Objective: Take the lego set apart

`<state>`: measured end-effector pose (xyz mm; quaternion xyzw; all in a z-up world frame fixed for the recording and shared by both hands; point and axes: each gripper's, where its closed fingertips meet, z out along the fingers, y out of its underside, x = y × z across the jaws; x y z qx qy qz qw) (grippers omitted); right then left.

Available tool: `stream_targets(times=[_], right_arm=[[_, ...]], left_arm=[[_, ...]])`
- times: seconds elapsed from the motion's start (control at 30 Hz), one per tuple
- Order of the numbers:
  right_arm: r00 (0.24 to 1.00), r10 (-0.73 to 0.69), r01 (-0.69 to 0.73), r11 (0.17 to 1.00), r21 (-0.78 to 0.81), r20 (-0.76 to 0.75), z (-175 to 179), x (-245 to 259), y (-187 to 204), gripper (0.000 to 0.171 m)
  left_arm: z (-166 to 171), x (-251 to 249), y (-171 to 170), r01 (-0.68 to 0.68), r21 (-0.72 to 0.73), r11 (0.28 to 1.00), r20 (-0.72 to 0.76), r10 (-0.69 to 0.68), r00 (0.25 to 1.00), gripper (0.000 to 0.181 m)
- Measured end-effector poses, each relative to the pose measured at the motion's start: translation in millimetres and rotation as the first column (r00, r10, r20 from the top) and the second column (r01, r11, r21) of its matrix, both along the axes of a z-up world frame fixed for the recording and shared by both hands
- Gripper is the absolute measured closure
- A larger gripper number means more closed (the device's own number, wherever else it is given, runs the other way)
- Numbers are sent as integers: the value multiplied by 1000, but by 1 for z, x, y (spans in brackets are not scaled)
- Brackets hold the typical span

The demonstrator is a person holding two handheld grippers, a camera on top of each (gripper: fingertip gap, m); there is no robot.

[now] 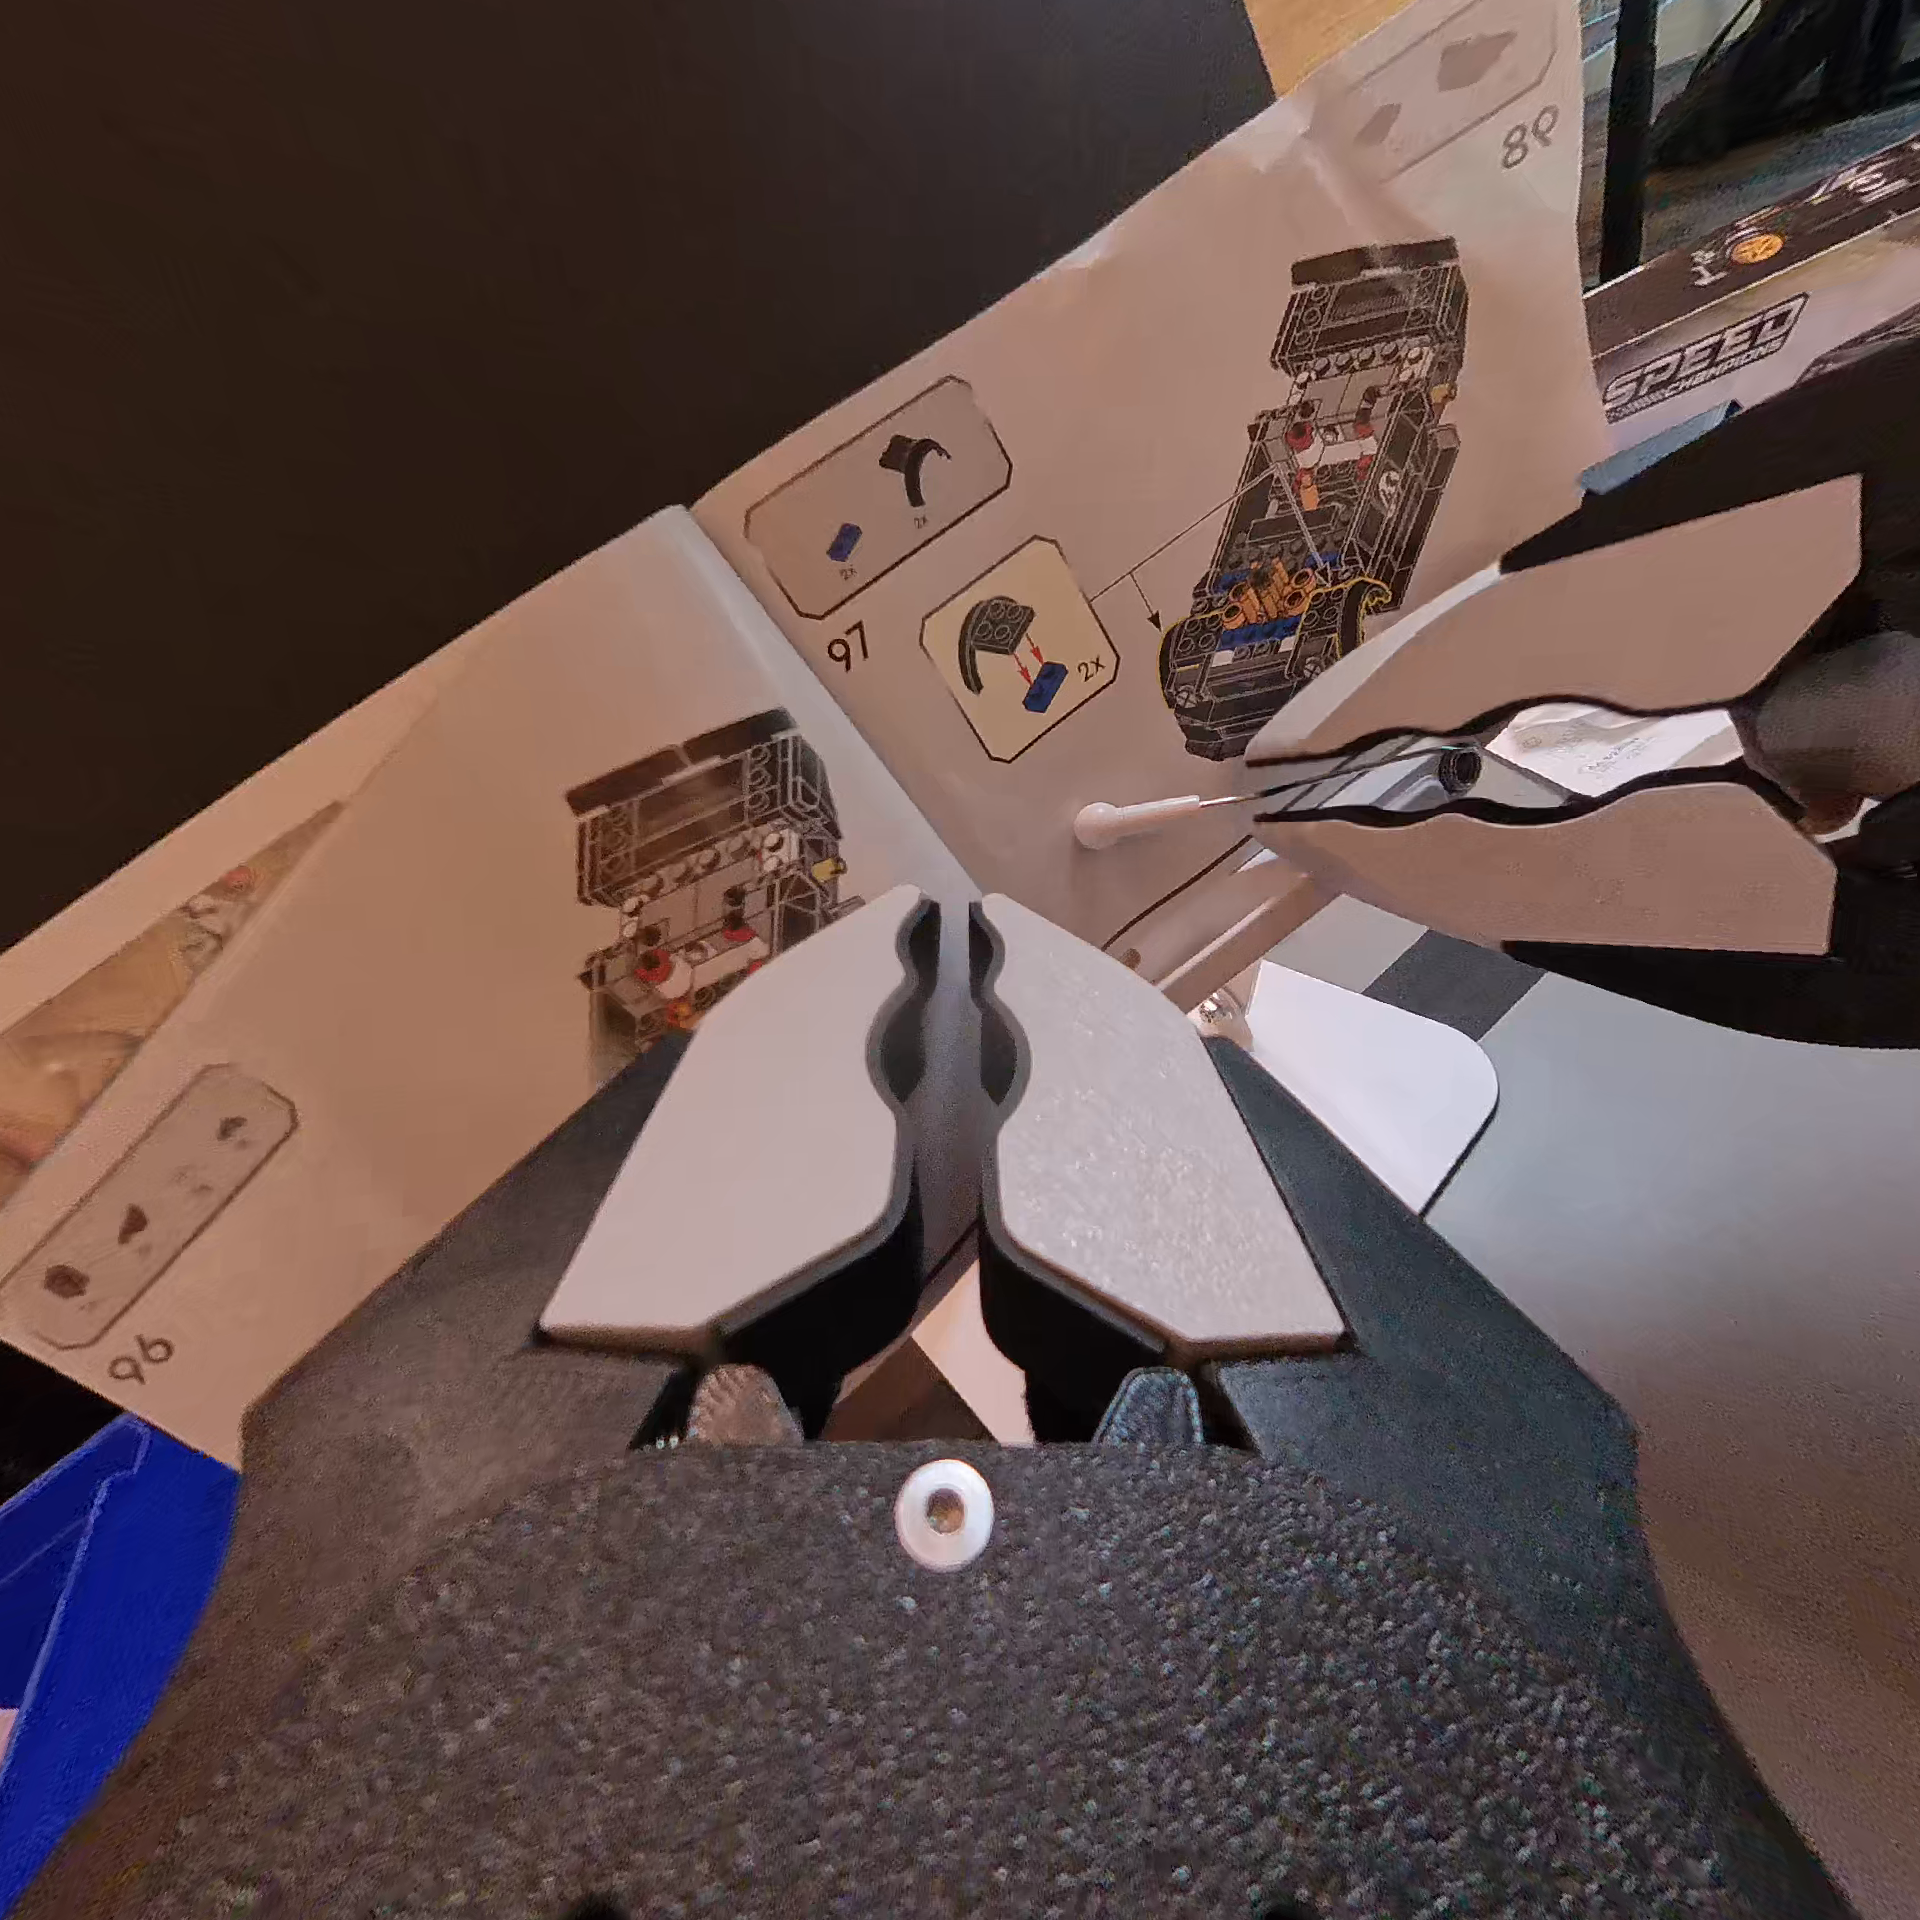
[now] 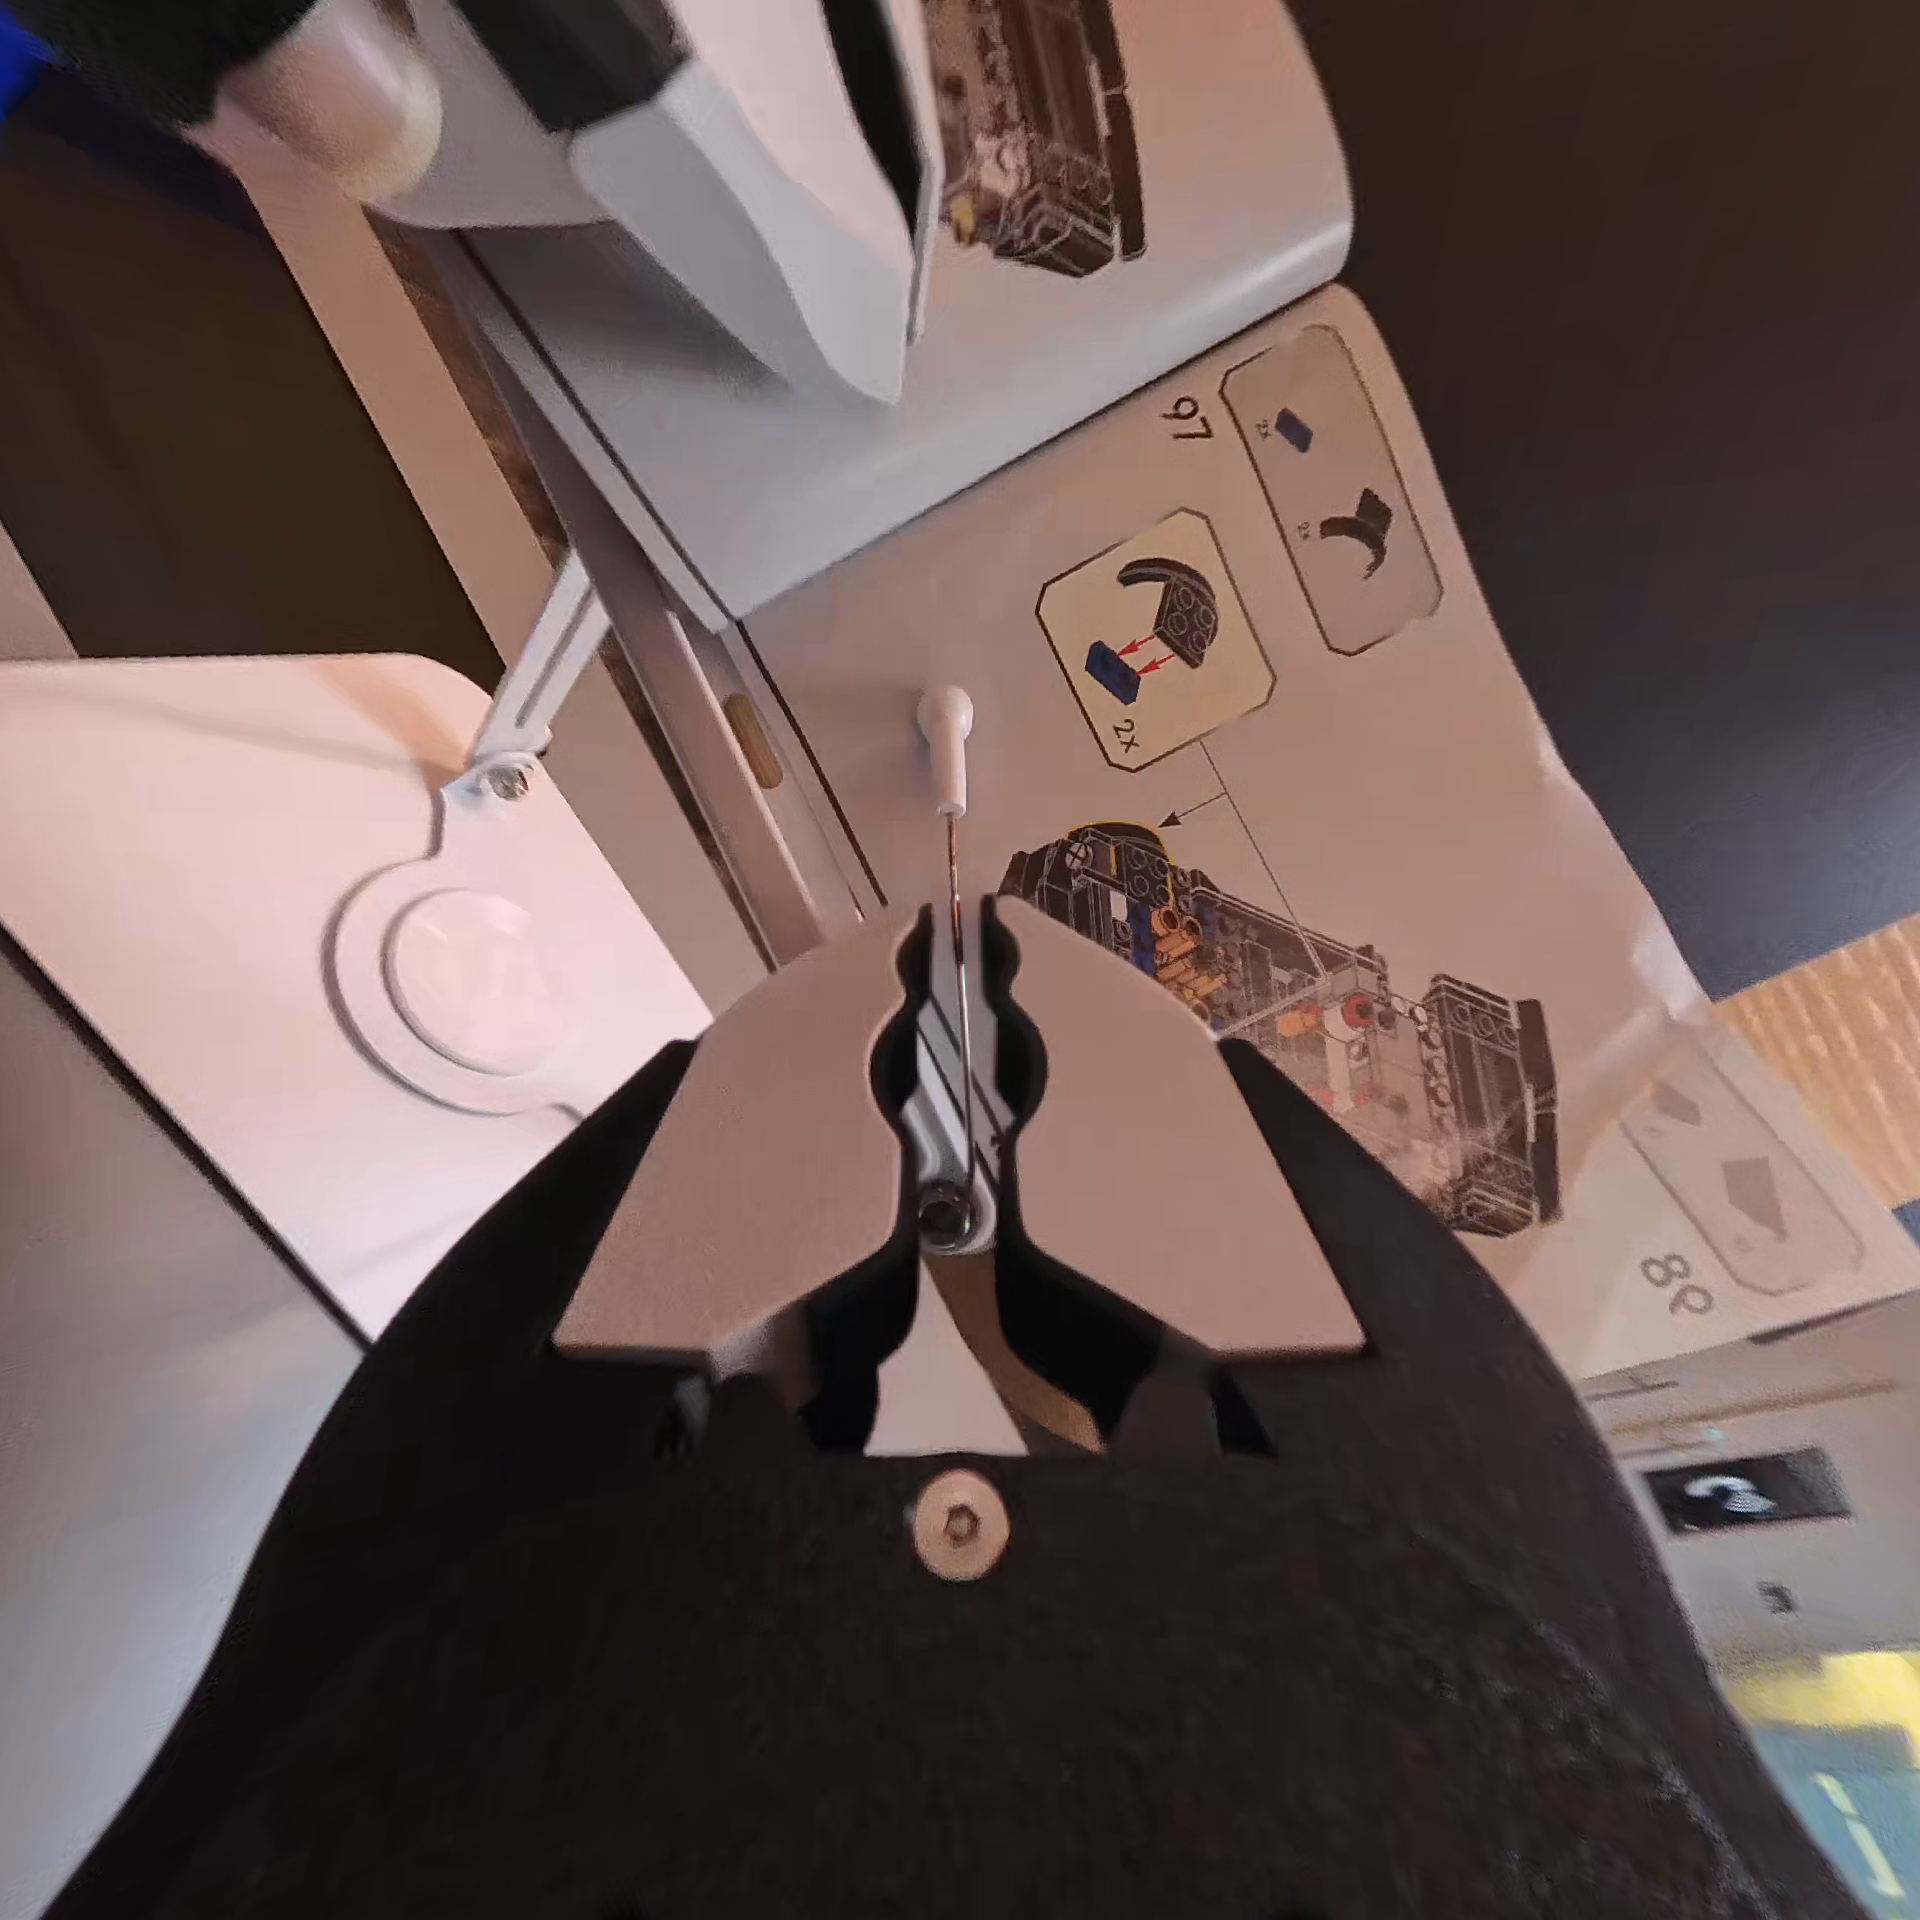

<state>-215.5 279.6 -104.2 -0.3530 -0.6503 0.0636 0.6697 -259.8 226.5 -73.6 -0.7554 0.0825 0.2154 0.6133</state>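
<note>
Propping open booklet [image 1: 1039, 436] — white-tipped clip arm [image 2: 943, 717], blue bin [image 1: 94, 1621] beside

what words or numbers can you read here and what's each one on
I won't copy out any writing; these things bear it:
Open booklet: black step numbers at the page corners and small part counts in the boxes, readable.
Dark box, top right in the left wrist view: large white lettering, readable.
Small paper slip: too small to read.
Dark sign, lower right in the right wrist view: blurred.
</note>
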Motion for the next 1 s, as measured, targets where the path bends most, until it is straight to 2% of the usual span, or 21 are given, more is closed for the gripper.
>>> stream_targets(times=[0.07,0.17,0.27,0.33,0.37,0.43,0.6,0.9,1.0], right_arm=[[1000,12,-14,997,-74,-28,4,3,-6,153],[994,13,-36,978,-206,-113,20,11,-8,149],[978,-58,-17,935,-355,-201,38,19,10,149],[974,-130,38,904,-426,-188,36,20,29,149],[969,-166,73,898,-433,-182,34,21,40,153],[961,-186,90,910,-406,-203,36,24,50,171],[957,-226,146,917,-371,-181,35,25,61,171],[951,-257,148,867,-476,-173,30,36,78,169],[954,-214,72,844,-532,-211,31,55,67,163]], left_arm=[[0,0,-3,10,2,1000,-6,-10,1000,174],[-2,-3,-9,14,-1,1000,-21,-14,1000,174],[-5,-7,-12,14,-15,1000,-23,-14,1000,173],[-6,-10,-14,8,-21,1000,-12,-8,1000,172],[-7,-10,-15,6,-24,1000,-4,-6,1000,172],[-7,-11,-17,3,-23,1000,9,-2,1000,171],[-9,-15,-24,-21,-29,999,-1,21,1000,170],[-14,-34,-28,-79,-45,996,12,80,997,172],[-10,-31,-33,-77,-37,996,1,77,997,169]])
